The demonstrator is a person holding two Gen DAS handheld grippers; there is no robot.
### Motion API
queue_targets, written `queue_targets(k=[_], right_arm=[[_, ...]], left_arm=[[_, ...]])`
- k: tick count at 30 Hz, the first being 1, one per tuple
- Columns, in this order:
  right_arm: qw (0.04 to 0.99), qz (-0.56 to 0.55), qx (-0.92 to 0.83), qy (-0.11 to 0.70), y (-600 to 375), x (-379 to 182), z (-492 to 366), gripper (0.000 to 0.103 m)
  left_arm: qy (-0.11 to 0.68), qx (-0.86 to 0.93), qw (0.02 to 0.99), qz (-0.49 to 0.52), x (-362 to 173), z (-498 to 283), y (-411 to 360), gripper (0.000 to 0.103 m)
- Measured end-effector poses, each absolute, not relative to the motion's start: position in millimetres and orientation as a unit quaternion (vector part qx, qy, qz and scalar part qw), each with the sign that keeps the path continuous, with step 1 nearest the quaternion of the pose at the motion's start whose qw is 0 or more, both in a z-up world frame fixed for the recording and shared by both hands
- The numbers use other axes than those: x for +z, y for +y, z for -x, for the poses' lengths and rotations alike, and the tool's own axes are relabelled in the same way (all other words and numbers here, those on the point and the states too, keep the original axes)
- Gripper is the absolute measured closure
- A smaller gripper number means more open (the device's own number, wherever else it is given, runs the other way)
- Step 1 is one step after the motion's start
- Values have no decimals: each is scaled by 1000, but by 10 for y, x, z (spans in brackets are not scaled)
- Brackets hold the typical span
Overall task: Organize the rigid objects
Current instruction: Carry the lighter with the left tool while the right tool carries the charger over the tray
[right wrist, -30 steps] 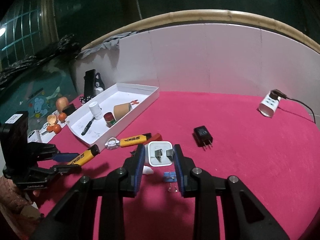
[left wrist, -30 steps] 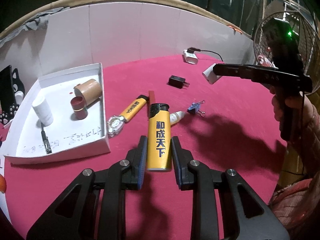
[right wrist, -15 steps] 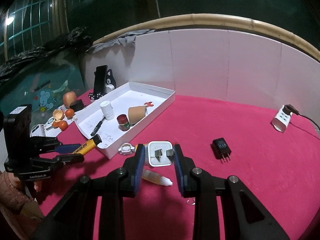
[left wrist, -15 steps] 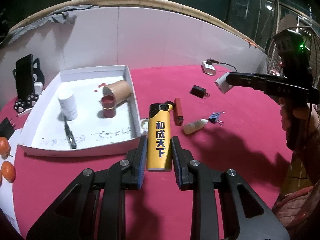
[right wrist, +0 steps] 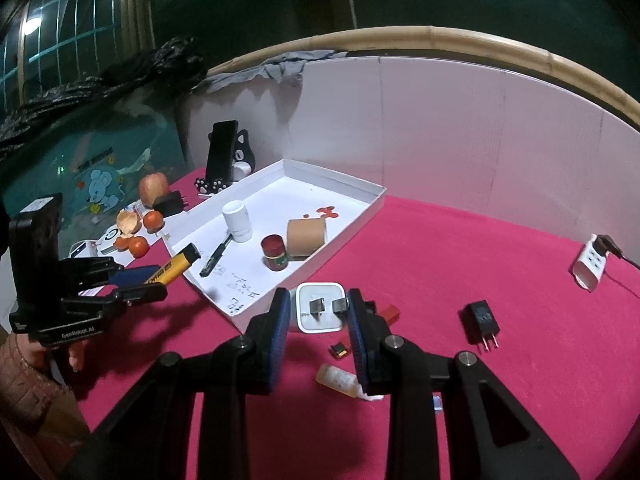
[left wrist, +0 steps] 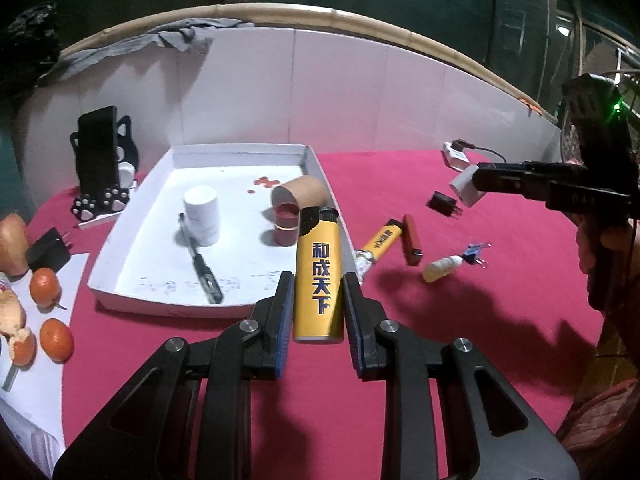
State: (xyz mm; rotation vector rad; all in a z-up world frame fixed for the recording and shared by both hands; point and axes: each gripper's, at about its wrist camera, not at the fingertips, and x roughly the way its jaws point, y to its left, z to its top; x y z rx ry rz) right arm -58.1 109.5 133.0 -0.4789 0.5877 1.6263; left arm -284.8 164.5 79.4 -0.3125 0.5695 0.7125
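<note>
The left gripper (left wrist: 318, 308) is clamped on a yellow lighter (left wrist: 319, 276). It holds only the bottom part, and the top pokes up in front of the white tray (left wrist: 168, 302). The right gripper (right wrist: 318, 312) is clamped on a white plug (right wrist: 320, 309), with its two metal pins facing the camera. It hangs just past the near right wall of the tray.

Both things are up in the air, close to the tray but not in it yet.

What could go wrong? The lighter is smooth and held low down, so it might tip or slip out if the hand jerks. It could bump the tray wall on the way in. Inside the tray stand a white bottle (left wrist: 202, 216), a red jar (left wrist: 286, 226) and a brown tube (left wrist: 302, 196), with a pen (left wrist: 202, 266) lying near them. A drop right on them could knock the bottle or jar over. Both hands head for the same tray, so the two grippers could bump each other.

More things wait on the red cloth: a second lighter (left wrist: 382, 240), a black plug (left wrist: 444, 204), a small dropper bottle (left wrist: 440, 270) and a blue clip (left wrist: 476, 252).

Writing: the lighter has four dark blue Chinese signs down its side, 和成天下. The left gripper's body reads "GenRobot.AI" in the right view. The tray floor has black scribbles I cannot read.
</note>
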Motion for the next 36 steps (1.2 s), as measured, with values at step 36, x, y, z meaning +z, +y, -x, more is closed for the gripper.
queue_targets(k=[36], right_arm=[[595, 197, 719, 301, 2413, 1337, 1174, 75]], left_arm=[[246, 479, 831, 139, 1186, 2926, 3057, 80]])
